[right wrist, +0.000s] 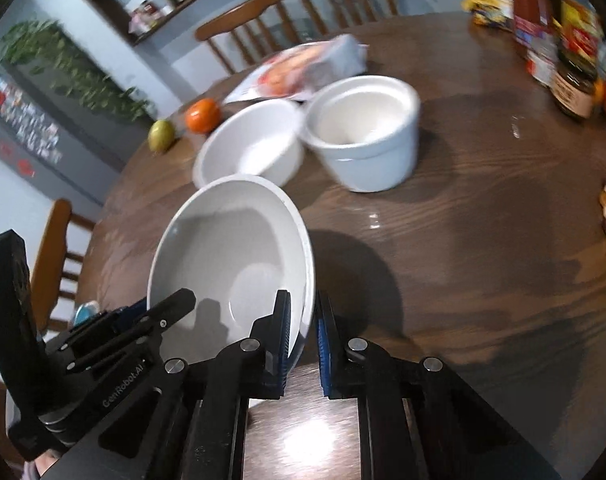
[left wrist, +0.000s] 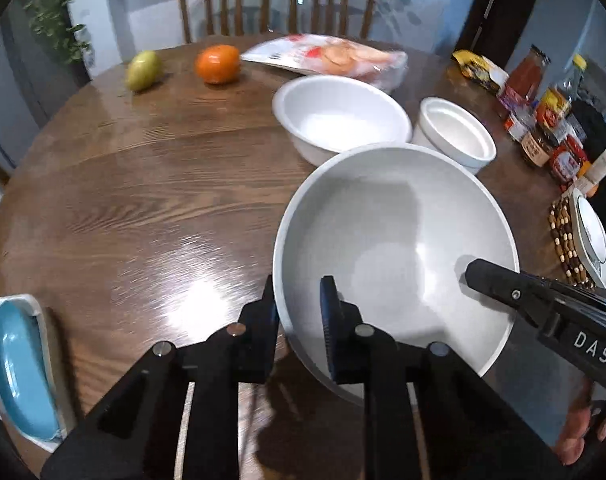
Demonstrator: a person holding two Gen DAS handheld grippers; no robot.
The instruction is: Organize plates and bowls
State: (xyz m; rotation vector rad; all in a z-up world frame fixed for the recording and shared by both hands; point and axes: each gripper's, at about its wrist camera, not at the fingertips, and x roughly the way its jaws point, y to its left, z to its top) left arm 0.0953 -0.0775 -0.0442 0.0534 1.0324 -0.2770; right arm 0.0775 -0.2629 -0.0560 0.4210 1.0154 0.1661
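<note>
Left hand-held gripper [left wrist: 299,312] is clamped on the near rim of the big white bowl [left wrist: 395,248], which is held low and centre-right over the desk [left wrist: 143,184]; right hand-held gripper [right wrist: 303,336] is pinched onto its right rim.

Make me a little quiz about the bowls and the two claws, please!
1. True or false: both claws pinch the rim of the same big bowl.
2. How many other white bowls stand behind it? A) one B) two C) four
3. Fill in: the fruit beside the orange is a ____.

Key: 1 true: left claw and right claw each clamp its rim. 2 B: the wide bowl and the straight-sided bowl. 3 pear.
</note>
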